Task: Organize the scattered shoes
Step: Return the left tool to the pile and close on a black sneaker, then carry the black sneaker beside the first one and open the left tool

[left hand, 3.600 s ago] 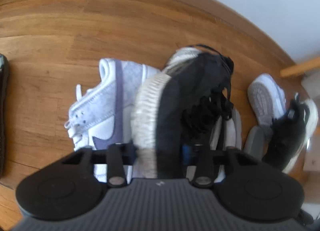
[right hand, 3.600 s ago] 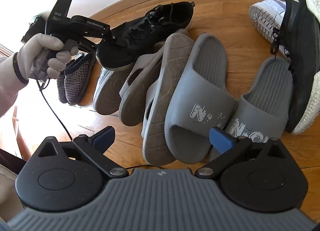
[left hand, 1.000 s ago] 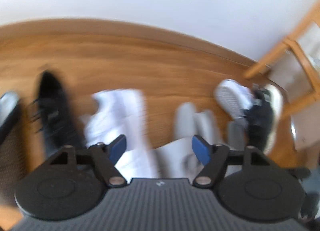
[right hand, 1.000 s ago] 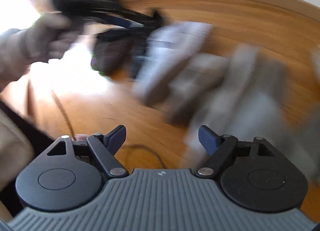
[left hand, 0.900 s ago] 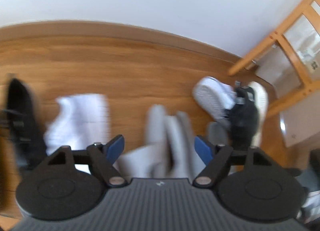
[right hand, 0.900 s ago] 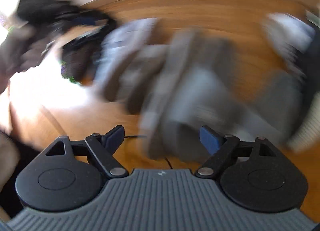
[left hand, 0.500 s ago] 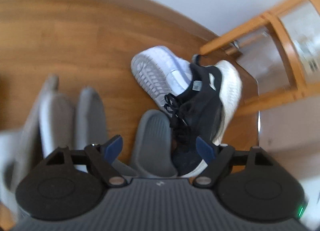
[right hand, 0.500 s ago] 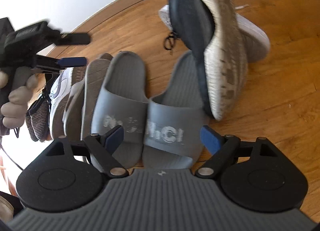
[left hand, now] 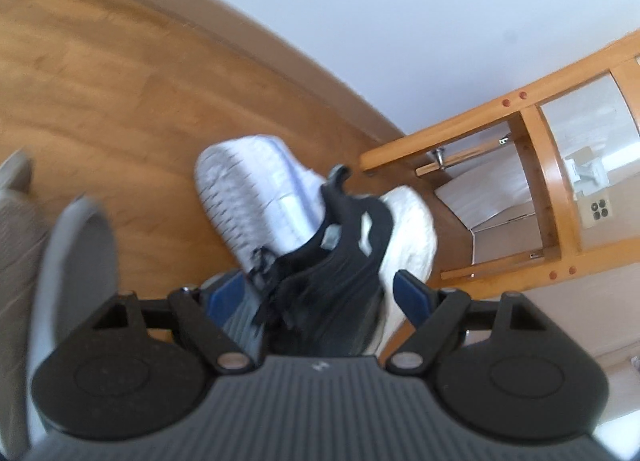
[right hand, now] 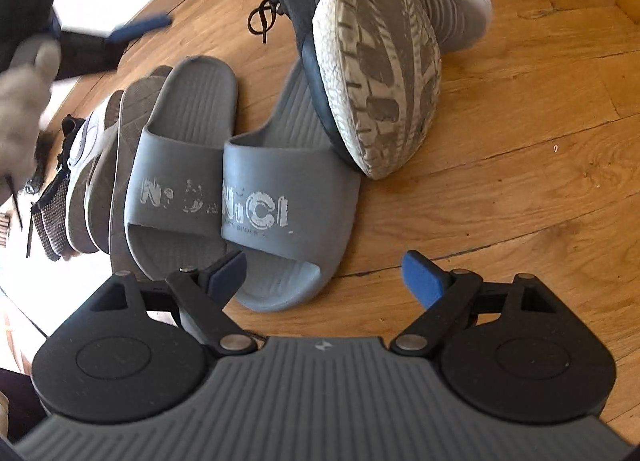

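Note:
A black sneaker with a white sole (left hand: 340, 273) lies on its side on the wooden floor, leaning on a white sneaker (left hand: 256, 197) that is sole-up. My left gripper (left hand: 320, 293) is open, its blue pads on either side of the black sneaker. In the right wrist view the same black sneaker (right hand: 376, 73) shows its worn sole, resting on a grey slide (right hand: 280, 197). My right gripper (right hand: 324, 273) is open and empty just above the toe of that slide. A second grey slide (right hand: 176, 165) lies beside it.
More shoes lie in a row to the left: brown-grey slippers (right hand: 116, 149), a white sneaker (right hand: 80, 149) and a dark mesh shoe (right hand: 52, 213). A wooden chair frame (left hand: 532, 165) stands by the wall right of the black sneaker. Bare floor (right hand: 520, 165) lies to the right.
My left gripper put the other black sneaker down at the left, swung right and now straddles the black sneaker by the chair. My right gripper moved right and closer to the slides.

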### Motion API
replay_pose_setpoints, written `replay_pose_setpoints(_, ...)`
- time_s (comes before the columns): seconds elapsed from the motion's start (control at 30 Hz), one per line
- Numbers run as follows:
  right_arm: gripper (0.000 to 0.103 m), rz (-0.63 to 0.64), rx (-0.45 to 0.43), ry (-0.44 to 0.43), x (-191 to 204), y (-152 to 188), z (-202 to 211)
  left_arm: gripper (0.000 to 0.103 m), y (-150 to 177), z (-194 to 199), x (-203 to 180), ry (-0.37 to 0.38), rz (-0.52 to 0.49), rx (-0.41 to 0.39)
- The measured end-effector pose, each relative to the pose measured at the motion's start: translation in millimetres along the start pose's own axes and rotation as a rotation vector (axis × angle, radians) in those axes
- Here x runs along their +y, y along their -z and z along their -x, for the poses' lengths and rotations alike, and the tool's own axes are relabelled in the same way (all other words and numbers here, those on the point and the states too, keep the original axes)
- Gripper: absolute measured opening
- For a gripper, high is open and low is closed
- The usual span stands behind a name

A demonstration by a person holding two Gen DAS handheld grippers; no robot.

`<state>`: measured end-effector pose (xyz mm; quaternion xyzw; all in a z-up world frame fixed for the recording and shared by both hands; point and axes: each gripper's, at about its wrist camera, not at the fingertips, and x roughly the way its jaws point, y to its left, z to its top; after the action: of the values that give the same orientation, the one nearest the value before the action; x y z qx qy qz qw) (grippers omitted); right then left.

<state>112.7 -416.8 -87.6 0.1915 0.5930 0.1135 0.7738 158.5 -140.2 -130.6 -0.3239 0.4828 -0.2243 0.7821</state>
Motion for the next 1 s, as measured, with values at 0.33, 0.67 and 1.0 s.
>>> replay_pose_setpoints(0.33, 0.087, 0.093, -0.079, -0.105, 23, -5, 25, 0.08, -14, 109, 0, -0.102, -0.153, 0.078)
replay_pose_setpoints(0.67, 0.09, 0.465, -0.029, -0.452, 244, -63, -9, 0.08, -17, 408, 163, -0.478, 0.033, -0.154)
replay_pose_setpoints(1.0, 0.092, 0.624, -0.149, -0.325, 484, -67, -193, 0.08, 5, 519, 264, -0.561, 0.265, -0.374)
